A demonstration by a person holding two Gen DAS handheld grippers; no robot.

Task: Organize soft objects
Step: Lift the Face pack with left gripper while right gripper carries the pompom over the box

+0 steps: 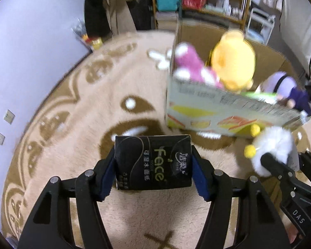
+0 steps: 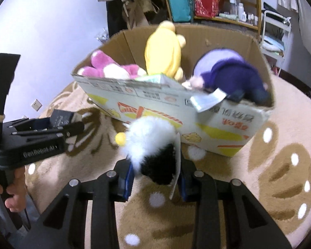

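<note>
My left gripper [image 1: 153, 166] is shut on a black tissue pack [image 1: 153, 161] with "Face" printed on it, held above the rug. A white and black plush toy [image 2: 153, 147] with yellow knobs sits squeezed in my right gripper [image 2: 155, 178], which is shut on it just in front of the cardboard box [image 2: 217, 120]. That box holds a pink plush [image 2: 105, 67], a yellow plush [image 2: 165, 49] and a purple plush [image 2: 228, 70]. In the left wrist view the white plush [image 1: 273, 147] and right gripper show at the right, by the box [image 1: 228, 112].
A beige rug [image 1: 72, 124] with brown patterns covers the floor. A pale wall [image 1: 31, 41] runs along the left. Shelves [image 2: 228, 4] with bags and bottles stand behind the box. A hand [image 2: 12, 195] grips the left tool's handle at the lower left.
</note>
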